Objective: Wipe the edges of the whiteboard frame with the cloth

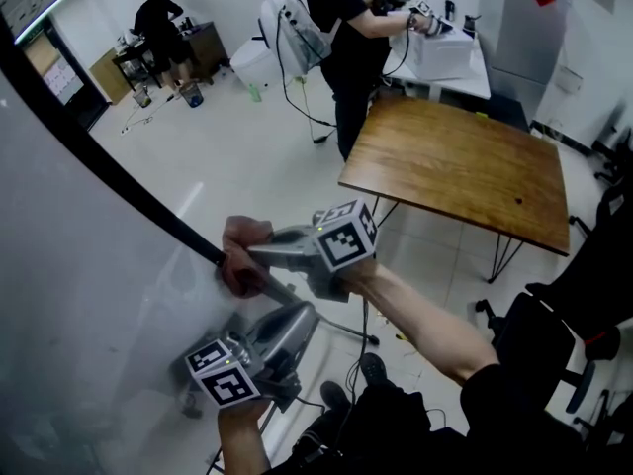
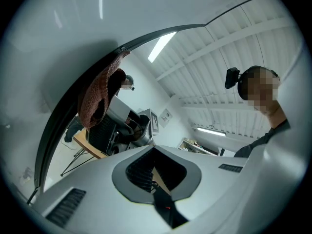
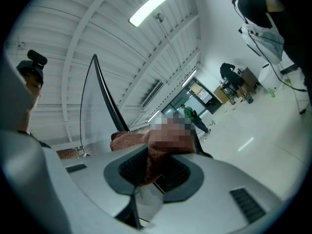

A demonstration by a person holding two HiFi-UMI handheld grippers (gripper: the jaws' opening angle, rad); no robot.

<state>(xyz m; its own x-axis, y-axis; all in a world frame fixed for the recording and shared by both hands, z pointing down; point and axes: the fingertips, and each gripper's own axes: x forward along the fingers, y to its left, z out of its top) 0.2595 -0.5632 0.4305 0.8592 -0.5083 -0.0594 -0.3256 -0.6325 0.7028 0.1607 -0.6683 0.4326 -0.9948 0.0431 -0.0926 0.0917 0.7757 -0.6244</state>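
**A:** Whiteboard frame (image 2: 51,140): where does it lie from the claws?

**B:** It is the dark, thin, smooth rim of the glossy pale whiteboard (image 1: 69,295). In the head view its long axis slants from upper left down to the right. The cloth (image 2: 95,99) is draped over that rim, a nubby reddish-brown towel.

**A:** Which of the 2 claws is nearer?

**B:** The right gripper (image 3: 153,169). Its jaws are clamped on a fold of the cloth, right at the rim. I judge the next stroke should follow the slant.

**A:** And the other 1?

**B:** The left gripper (image 2: 156,177) sits lower, just beside the board, with its jaws drawn together on nothing.
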